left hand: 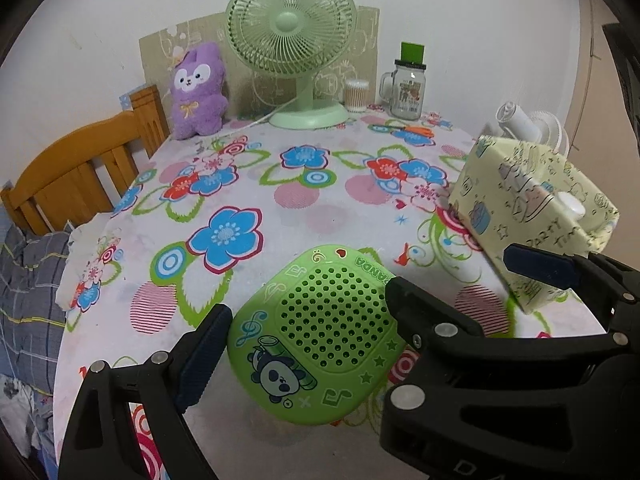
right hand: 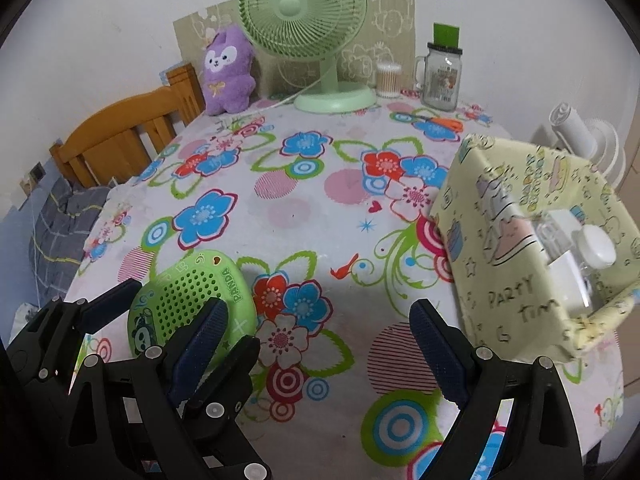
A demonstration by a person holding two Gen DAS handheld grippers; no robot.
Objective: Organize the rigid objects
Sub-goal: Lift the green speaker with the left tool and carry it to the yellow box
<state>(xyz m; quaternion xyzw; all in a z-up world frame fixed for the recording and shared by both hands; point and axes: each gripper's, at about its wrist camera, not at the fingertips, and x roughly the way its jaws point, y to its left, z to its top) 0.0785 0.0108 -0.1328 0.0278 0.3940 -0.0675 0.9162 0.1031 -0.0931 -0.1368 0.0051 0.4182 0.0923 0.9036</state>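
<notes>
A green panda case (left hand: 320, 336) with a perforated lid lies on the floral tablecloth (left hand: 304, 196). My left gripper (left hand: 308, 320) is open, its fingers at either side of the case, close to its edges. In the right wrist view the case (right hand: 192, 300) lies at lower left with the left gripper (right hand: 172, 328) around it. My right gripper (right hand: 320, 336) is open and empty above the cloth, right of the case. A yellow wrapped box (left hand: 532, 208) stands at the right, with white-capped bottles (right hand: 596, 248) in it.
At the back stand a green fan (left hand: 296, 52), a purple plush (left hand: 198, 92), a cotton swab jar (left hand: 356, 96) and a glass mug jar (left hand: 406, 88). Orange scissors (right hand: 444, 122) lie near the jar. A wooden chair (left hand: 80, 168) stands at the left edge.
</notes>
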